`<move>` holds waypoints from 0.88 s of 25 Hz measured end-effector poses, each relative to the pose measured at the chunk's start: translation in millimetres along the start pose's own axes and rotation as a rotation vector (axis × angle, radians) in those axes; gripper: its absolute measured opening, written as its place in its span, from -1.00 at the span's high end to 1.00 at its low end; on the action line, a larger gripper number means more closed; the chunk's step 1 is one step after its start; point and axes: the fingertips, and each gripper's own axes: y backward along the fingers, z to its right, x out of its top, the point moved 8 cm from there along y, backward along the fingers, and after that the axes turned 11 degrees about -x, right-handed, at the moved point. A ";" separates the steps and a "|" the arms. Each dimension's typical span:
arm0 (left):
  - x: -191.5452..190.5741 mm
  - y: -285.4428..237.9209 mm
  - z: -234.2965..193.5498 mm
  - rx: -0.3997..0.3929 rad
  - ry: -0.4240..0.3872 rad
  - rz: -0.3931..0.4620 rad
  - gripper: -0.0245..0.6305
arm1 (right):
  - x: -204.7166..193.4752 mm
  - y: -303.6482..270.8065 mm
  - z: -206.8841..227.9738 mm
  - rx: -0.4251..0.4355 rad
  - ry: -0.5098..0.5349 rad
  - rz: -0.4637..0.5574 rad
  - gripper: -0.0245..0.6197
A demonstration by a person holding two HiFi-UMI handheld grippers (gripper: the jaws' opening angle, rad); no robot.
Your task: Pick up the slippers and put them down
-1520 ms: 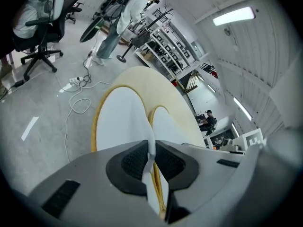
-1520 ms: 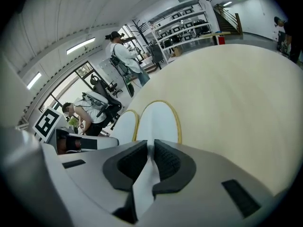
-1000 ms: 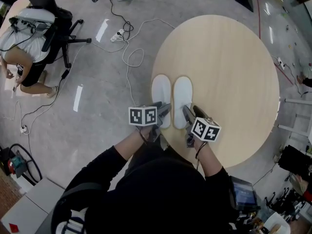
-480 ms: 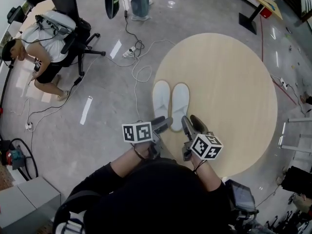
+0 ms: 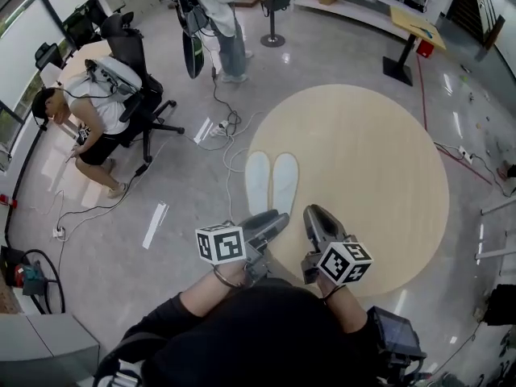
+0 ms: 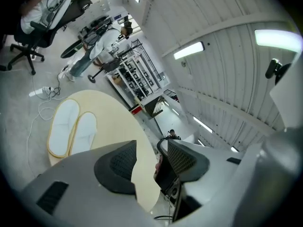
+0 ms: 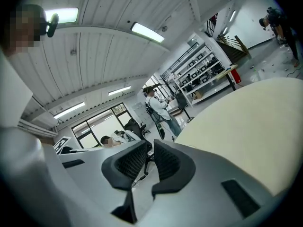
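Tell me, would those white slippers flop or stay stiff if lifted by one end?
Probably floppy and light: the slippers look thin and flat, like disposable ones. Lying flat on the table, they shouldn't roll or tip.

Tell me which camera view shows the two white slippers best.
The head view: both slippers lie side by side, seen from above on the table. The left gripper view shows them obliquely; the right gripper view shows none.

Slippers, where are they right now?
In the head view the white slippers lie side by side on the round wooden table, right at its left edge, with the grey floor just to their left.
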 end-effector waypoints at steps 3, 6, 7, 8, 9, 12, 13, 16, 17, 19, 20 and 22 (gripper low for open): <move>-25.5 5.0 28.3 -0.021 -0.054 0.006 0.29 | 0.2 38.9 2.2 0.015 -0.012 0.038 0.80; -51.1 19.2 48.7 -0.041 -0.059 0.034 0.54 | -7.2 74.3 -4.4 0.038 -0.019 0.070 0.82; -60.4 23.5 54.4 -0.047 -0.056 0.041 0.62 | -11.1 85.9 -6.6 0.046 -0.015 0.077 0.82; -70.1 27.3 59.5 -0.053 -0.054 0.048 0.68 | -15.7 97.2 -8.7 0.056 -0.005 0.080 0.82; -80.1 30.9 64.1 -0.060 -0.052 0.054 0.73 | -20.7 108.3 -10.9 0.066 0.011 0.083 0.82; -110.7 39.5 78.0 -0.088 -0.048 0.073 0.80 | -35.2 141.7 -16.8 0.089 0.083 0.088 0.82; -120.3 41.3 81.9 -0.089 -0.046 0.077 0.81 | -39.1 152.5 -17.2 0.091 0.102 0.090 0.82; -140.5 47.8 89.8 -0.069 -0.037 0.080 0.80 | -48.5 179.2 -14.6 0.071 0.118 0.098 0.82; -145.1 51.6 91.6 -0.061 -0.033 0.078 0.80 | -52.0 186.3 -14.4 0.056 0.118 0.103 0.82; -152.8 60.1 92.6 -0.049 -0.017 0.070 0.80 | -60.3 197.0 -16.1 0.027 0.116 0.110 0.82; -155.5 63.0 92.1 -0.044 -0.006 0.063 0.80 | -64.3 200.5 -17.5 0.017 0.112 0.112 0.83; -159.7 65.1 91.3 -0.043 0.011 0.036 0.80 | -70.5 206.8 -20.5 0.000 0.102 0.117 0.83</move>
